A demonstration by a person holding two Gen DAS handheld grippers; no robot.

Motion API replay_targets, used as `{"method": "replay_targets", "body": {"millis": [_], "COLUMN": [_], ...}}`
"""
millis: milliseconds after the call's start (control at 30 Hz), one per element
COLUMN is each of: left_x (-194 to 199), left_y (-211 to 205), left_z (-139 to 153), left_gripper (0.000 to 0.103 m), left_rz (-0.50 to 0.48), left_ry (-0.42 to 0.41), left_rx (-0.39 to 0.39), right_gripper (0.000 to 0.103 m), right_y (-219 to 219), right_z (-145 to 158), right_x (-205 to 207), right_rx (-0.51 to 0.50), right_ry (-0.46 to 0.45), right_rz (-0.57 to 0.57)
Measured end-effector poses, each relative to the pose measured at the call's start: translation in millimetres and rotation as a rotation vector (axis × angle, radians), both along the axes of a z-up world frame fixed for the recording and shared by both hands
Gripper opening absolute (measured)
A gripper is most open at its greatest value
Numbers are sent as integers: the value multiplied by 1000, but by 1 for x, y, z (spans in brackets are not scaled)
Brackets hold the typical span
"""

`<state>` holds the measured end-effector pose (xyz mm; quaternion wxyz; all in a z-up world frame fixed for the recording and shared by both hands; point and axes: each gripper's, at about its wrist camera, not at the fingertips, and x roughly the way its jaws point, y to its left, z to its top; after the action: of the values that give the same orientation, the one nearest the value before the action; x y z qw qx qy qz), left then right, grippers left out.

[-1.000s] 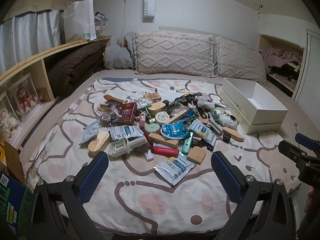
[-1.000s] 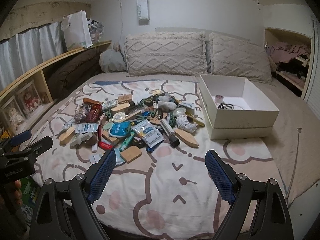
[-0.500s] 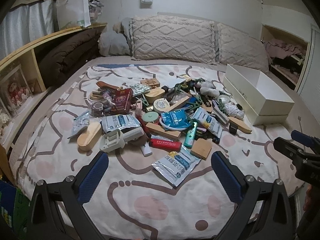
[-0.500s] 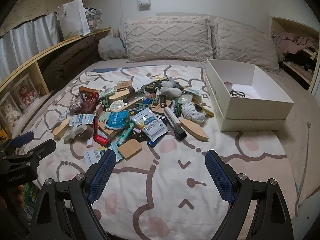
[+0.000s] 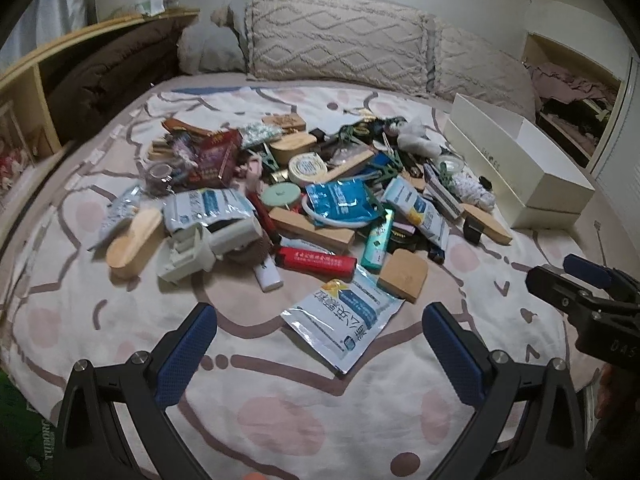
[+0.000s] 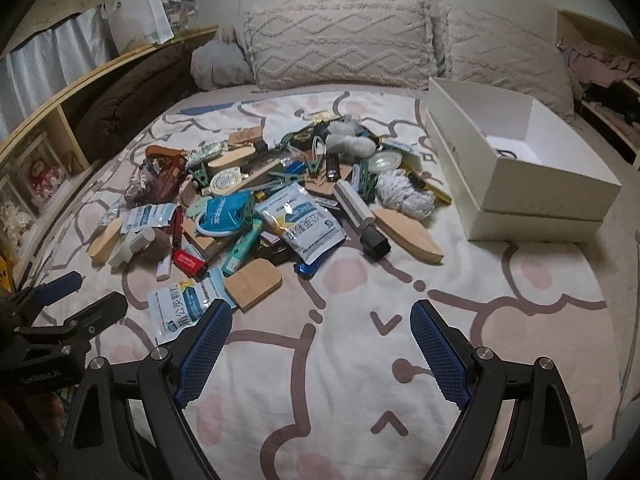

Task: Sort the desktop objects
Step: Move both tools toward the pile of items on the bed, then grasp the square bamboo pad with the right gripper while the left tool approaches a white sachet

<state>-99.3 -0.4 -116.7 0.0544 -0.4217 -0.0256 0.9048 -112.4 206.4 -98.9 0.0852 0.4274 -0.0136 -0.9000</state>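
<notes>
Heap (image 5: 304, 196) of small things spread over middle of patterned bedspread (image 5: 280, 400), just left of open white box (image 6: 520, 168) on bed's right side.

At heap's near edge: white-and-blue pouch (image 5: 344, 320) lying flat, nearest the left gripper; red lighter (image 5: 316, 262) just behind it; rounded wood block (image 5: 404, 276) to the right, touching pouch's corner; green tube (image 5: 376, 240) behind the block. Further left, white plastic part (image 5: 188, 254) and oval wood piece (image 5: 134, 242). Deeper in: blue pouch (image 5: 340, 202), round tin (image 5: 308, 166), dark red pack (image 5: 212, 156). On the right fringe, pointed wood piece (image 6: 408, 236), black cap (image 6: 376, 244) touching it, white yarn bundle (image 6: 400, 194) behind.

Inside the box, a dark looped thing (image 6: 508, 154) against the far corner; too small to identify.

Left gripper (image 5: 320, 340) wide open, empty, hanging over bare bedspread short of the pouch. Right gripper (image 6: 320, 344) likewise wide open, nothing between the pads, over bare bedspread in front of heap and box. Each gripper visible at the edge of the other's view, well apart.

Two knitted pillows (image 6: 340, 44) against the wall behind.
</notes>
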Motion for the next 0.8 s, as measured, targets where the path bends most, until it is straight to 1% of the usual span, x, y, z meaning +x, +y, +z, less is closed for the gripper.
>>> {"method": "replay_targets", "body": {"millis": [167,367,533,600,700,733,767,800], "left_x": [-9,-17,-23,-25,-27,-28,-28,-28], "left_y": [1,-5,-7,-8,-14,-15,-16,-17], "left_z": [-14,-33,-52,-57,-64,-67,-68,-69], "left_gripper": [103,103,103,102,100,97,91,91], "left_rz": [-33,-71,-74,-74,-59,-53,-48,-42], "left_ry": [-9,-31,-88,-109,-136,-148,-155,-157], "left_rx": [-14,25,53,83,164,196,219,231], "right_gripper": [91,91,91,91,91,91,91,91], "right_y": [-4,-11,-18,-21,-24,-24,-24,-22], "right_z": [-14,-34,-51,-57,-64,-66,-67,-68], "right_x": [-10,-24,-33,-36,-40,-41,-43,-44], "right_rx": [-6,-11,-36,-38,-45,-49,-56,-68], "right_ry": [-36,-85,-115,-124,-138,-139,-137,-131], "right_rz": [8,28,54,61,66,65,56,40]}}
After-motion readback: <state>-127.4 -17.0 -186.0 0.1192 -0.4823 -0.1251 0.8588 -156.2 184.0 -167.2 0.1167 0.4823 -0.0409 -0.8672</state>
